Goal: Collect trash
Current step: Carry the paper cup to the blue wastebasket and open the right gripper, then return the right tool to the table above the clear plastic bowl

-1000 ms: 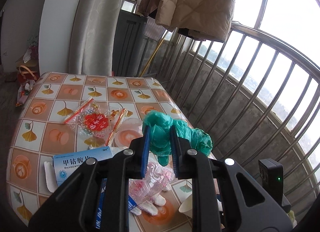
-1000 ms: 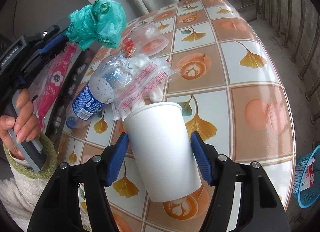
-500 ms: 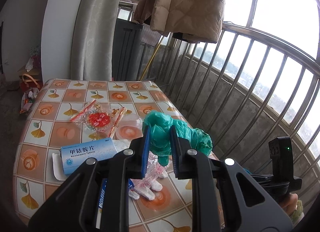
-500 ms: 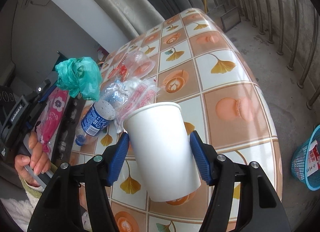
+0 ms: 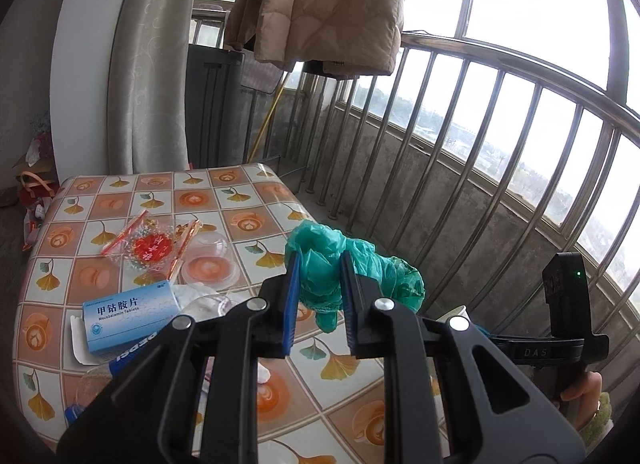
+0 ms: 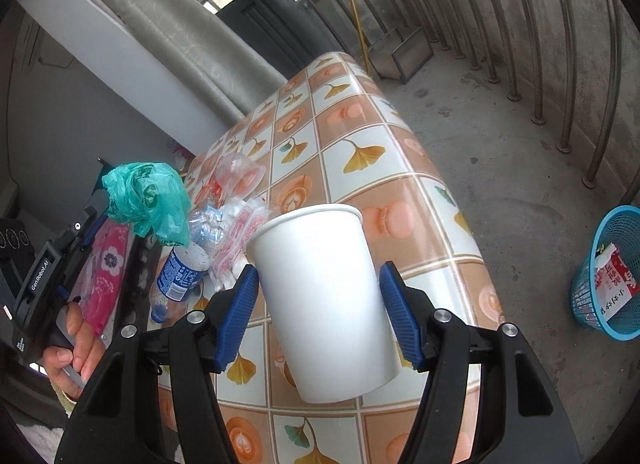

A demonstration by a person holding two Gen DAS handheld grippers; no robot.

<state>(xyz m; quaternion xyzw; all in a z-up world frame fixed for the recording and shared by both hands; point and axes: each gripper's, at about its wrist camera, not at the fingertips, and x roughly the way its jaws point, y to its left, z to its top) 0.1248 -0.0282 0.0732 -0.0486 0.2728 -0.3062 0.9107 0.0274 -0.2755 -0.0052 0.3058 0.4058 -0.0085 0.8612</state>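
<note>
My left gripper (image 5: 319,264) is shut on a crumpled green plastic bag (image 5: 360,264) and holds it above the table; the bag also shows in the right wrist view (image 6: 148,195). My right gripper (image 6: 318,284) is shut on a white paper cup (image 6: 324,300), held tilted above the table's near end. On the tiled tablecloth (image 5: 240,199) lie a blue medicine box (image 5: 128,320), a red-and-clear wrapper (image 5: 150,248), a clear plastic lid (image 5: 210,268), a crushed Pepsi bottle (image 6: 180,276) and a pink printed wrapper (image 6: 236,244).
A blue mesh trash basket (image 6: 610,276) with paper in it stands on the concrete floor right of the table. A metal balcony railing (image 5: 480,167) runs along the right. A curtain (image 5: 148,63) and a hanging jacket (image 5: 332,3) are behind the table.
Both grippers have risen and pulled back from the table with their loads. The right wrist view has swung so the blue basket shows more fully.
</note>
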